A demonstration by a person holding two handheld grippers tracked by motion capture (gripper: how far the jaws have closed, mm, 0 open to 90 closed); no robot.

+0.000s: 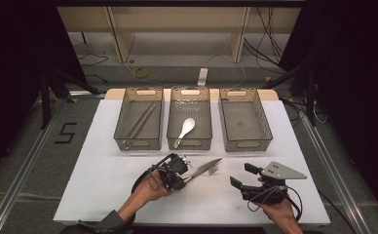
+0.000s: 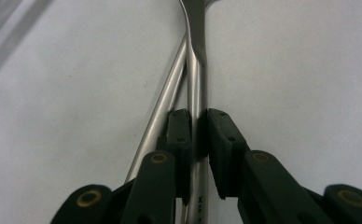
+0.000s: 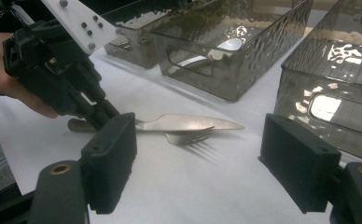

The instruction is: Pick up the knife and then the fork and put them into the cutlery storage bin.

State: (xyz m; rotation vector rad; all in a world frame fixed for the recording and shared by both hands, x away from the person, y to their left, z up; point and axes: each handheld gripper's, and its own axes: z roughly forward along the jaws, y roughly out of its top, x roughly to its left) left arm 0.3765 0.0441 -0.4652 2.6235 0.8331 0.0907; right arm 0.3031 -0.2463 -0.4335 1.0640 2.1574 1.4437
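We've got the left gripper (image 1: 183,176) clamped on the handle of the flat stainless-steel table knife (image 1: 207,169): in the left gripper view both pads press the knife's handle (image 2: 197,93), with a second steel handle, the silver fork's (image 2: 163,109), running just beside it outside the left pad. Knife lies on the white table sheet (image 1: 104,180) in front of the middle bin, blade toward the right gripper; fork (image 3: 188,136) sits under it, tines poking out near the blade. Our right gripper (image 1: 242,175) hovers near the blade tip, jaws wide apart, nothing between them. Three smoky translucent plastic bins (image 1: 240,141) stand in a row behind: left one holds dark chopsticks (image 1: 141,120), middle one a white ceramic soup spoon (image 1: 184,129).
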